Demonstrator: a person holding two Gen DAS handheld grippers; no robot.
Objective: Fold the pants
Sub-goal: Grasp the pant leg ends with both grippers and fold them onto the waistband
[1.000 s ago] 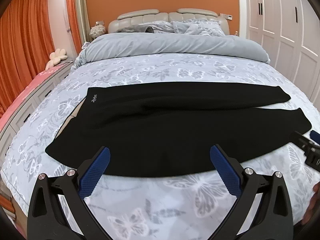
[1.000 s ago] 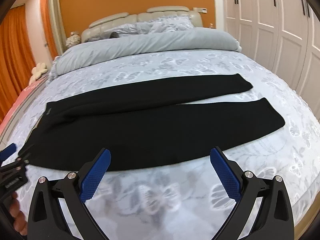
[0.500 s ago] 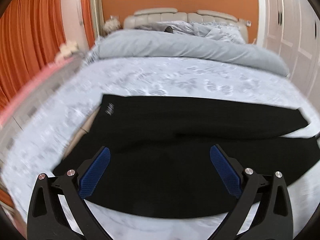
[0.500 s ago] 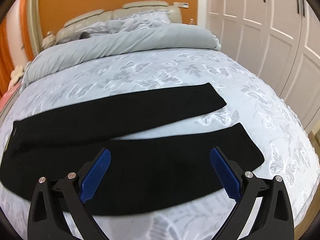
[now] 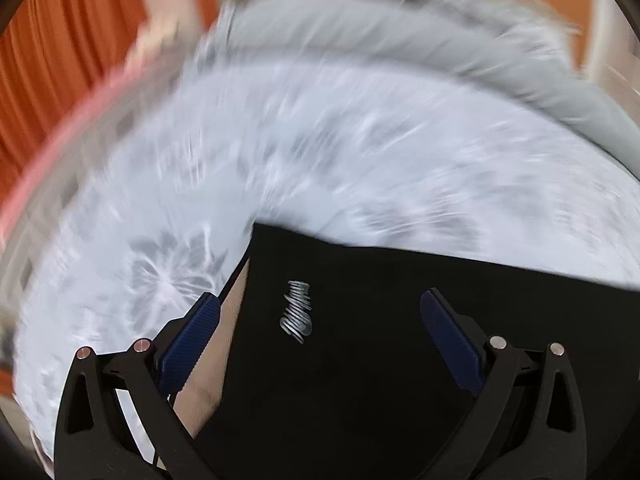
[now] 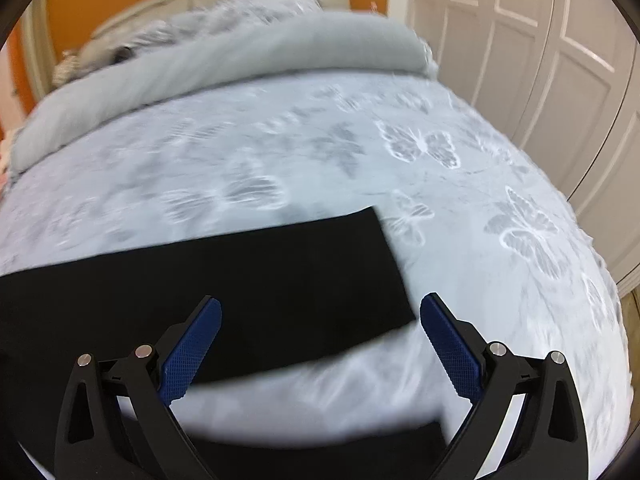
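Black pants (image 5: 400, 320) lie flat across the bed, waist to the left, legs running right. In the left wrist view my left gripper (image 5: 320, 316) hovers open close over the waistband corner, straddling the small silver logo (image 5: 297, 312); a strip of tan inner lining (image 5: 224, 344) shows at the waist edge. In the right wrist view my right gripper (image 6: 320, 316) is open over the cuff end of the far leg (image 6: 280, 272); the near leg (image 6: 320, 456) shows as a dark band at the bottom. Nothing is between either pair of fingers.
The pants rest on a grey butterfly-print bedspread (image 6: 360, 152), with a rolled grey duvet (image 6: 240, 60) near the headboard. White wardrobe doors (image 6: 540, 60) stand to the right. Orange curtains (image 5: 60, 40) and a pink ledge (image 5: 60, 152) are on the left.
Both grippers have dropped and moved forward toward the pants, the left to the waistband corner, the right to the far leg's cuff. Both stay open. The left view is motion-blurred.
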